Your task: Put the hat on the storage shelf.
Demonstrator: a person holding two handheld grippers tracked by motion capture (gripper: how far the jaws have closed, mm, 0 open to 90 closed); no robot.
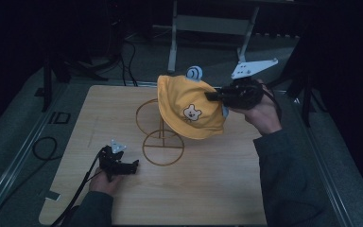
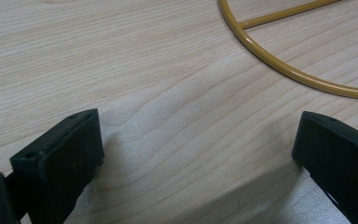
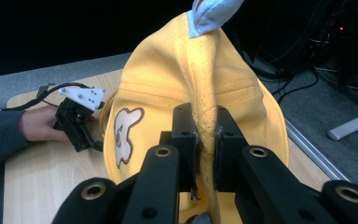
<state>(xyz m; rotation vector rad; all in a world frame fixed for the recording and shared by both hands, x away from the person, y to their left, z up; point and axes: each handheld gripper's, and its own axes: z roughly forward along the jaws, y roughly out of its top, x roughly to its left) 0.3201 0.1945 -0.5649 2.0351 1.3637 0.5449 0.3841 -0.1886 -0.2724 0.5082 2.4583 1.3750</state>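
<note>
— Where was the yellow hat (image 1: 189, 106) held, and by what?

— The right gripper (image 3: 204, 149) had its jaws pressed together on a fold of the hat's fabric, pinching it. The hat hung above the far right part of the wooden table (image 1: 208, 189), over the upper ring of the wire stand (image 1: 159, 137). A bear patch (image 1: 192, 112) faced the near edge; a pale blue ear (image 1: 194, 72) stood on top.

— Why that grip?

— Judged from the pinched fold, it let the hat hang free so the crown could be lowered onto the stand.

— And the left gripper (image 1: 119, 163)?

— It rested on the table toward the near left corner, just beside the stand's base ring (image 2: 284, 70), jaws spread with nothing between them. Probably parked there, or ready to steady the base
</note>
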